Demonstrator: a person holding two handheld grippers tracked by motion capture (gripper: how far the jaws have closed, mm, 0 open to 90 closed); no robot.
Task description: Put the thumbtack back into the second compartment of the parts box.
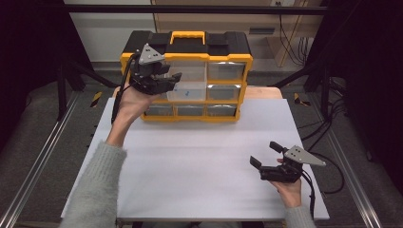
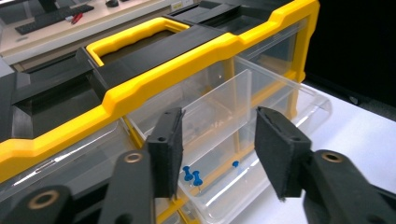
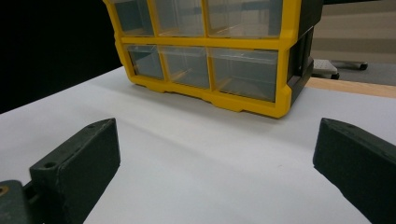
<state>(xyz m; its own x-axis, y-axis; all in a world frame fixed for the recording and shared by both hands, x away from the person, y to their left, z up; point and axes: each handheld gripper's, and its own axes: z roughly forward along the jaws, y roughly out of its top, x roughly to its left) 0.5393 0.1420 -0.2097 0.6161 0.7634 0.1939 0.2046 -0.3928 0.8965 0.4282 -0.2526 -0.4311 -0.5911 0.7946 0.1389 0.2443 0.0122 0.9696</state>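
the white table (image 1: pixel 199 161) took up most of the high view, its bare top reaching from my side to the far edge. at that far edge stood a yellow and black organiser box (image 1: pixel 187 76) with a yellow carry handle (image 1: pixel 188 38) on top and rows of clear drawers across its front. from my right gripper's view, the lower drawers (image 3: pixel 205 65) sat closed in their yellow frame.

one clear drawer (image 2: pixel 243 140) near the upper left of the box's front was pulled out towards me, its open top showing. inside it, on the floor of the drawer, lay a few blue push pins (image 2: pixel 192 176), two close together and one a little apart.

my left gripper (image 1: pixel 159 80) was raised in front of that open drawer, near the box's upper left corner. its jaws stood partly apart with nothing pressed between the pads; in its own view the drawer showed through the gap behind them, and i could not tell whether either jaw touched it.

my right gripper (image 1: pixel 267 155) was held low over the near right part of the table, well apart from the box. its jaws were spread wide and held nothing, with bare white table between them.
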